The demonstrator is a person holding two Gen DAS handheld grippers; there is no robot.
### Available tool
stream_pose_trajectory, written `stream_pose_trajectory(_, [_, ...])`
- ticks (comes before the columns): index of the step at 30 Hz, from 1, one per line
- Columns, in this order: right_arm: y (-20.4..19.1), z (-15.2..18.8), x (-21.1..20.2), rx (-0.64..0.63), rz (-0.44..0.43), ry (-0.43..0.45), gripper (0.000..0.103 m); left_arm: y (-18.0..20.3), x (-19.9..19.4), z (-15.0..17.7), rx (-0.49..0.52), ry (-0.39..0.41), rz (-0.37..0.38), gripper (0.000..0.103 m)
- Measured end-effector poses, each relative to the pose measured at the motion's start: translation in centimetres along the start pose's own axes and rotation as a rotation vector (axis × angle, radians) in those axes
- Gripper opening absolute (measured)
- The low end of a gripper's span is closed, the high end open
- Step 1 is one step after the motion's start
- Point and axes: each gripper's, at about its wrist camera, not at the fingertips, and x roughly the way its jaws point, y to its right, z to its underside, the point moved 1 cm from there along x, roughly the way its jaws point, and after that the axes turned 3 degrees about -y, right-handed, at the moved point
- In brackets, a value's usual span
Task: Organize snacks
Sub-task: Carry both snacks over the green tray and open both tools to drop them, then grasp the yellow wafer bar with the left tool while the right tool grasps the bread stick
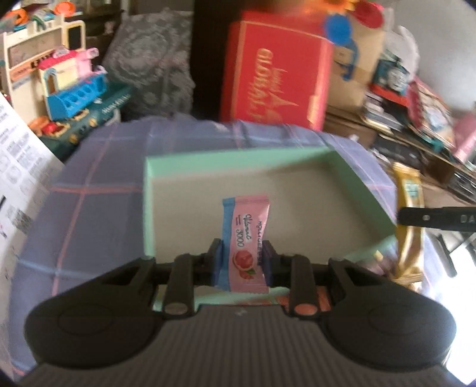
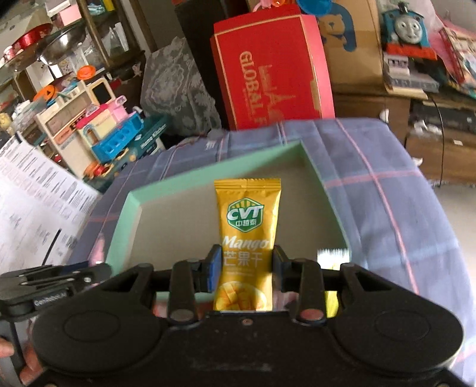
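My left gripper [image 1: 241, 256] is shut on a pink and blue grapefruit snack packet [image 1: 245, 238], which stands upright between the blue pads above a mint-green open box [image 1: 354, 184]. My right gripper [image 2: 246, 263] is shut on a yellow mango snack packet [image 2: 247, 235], also upright over the same green box [image 2: 125, 226]. In the left wrist view the yellow packet [image 1: 412, 193] and the right gripper's black finger show at the right edge. The left gripper's black body sits at the lower left of the right wrist view. The box floor that shows is bare grey.
The box rests on a blue plaid cloth [image 2: 386, 190] over a table. More packets lie near the box's front edge, half hidden by the grippers. Behind stand a red gift box [image 2: 267, 71], a toy kitchen [image 2: 98, 128], a train toy [image 2: 407, 26] and printed sheets [image 2: 32, 190] at left.
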Motion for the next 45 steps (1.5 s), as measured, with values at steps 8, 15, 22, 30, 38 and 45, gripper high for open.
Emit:
stream_pose_trajectory(8, [0.7, -5.3, 7.3, -0.052, 0.081, -0.023, 0.034, -3.0, 7.1, -5.3, -0.048, -0.030, -0.087, 0.026])
stream_pose_trajectory(15, [1.7, -6.4, 12.3, -0.029, 0.098, -0.056, 0.039, -2.9, 11.4, -6.7, -0.021, -0.061, -0.132, 0.030])
stream_pose_trajectory(22, [0.9, -6.1, 11.5, -0.038, 0.094, 0.033, 0.103, -2.1, 10.8, -5.8, -0.003, -0.032, -0.208, 0.103])
stream_pose_trajectory(30, [0.4, -4.6, 8.2, -0.015, 0.012, 0.068, 0.103, -1.3, 7.6, -3.2, -0.023, -0.052, -0.157, 0.103])
stream_pose_trajectory(38, [-1.1, -0.8, 4.2, -0.112, -0.048, 0.087, 0.103, 0.0, 3.7, 1.2, -0.010, -0.067, -0.128, 0.103])
stream_pose_trajectory(45, [-1.3, 3.1, 2.1, -0.088, -0.045, 0.005, 0.103, 1.0, 2.1, 6.0, 0.026, -0.116, -0.117, 0.103])
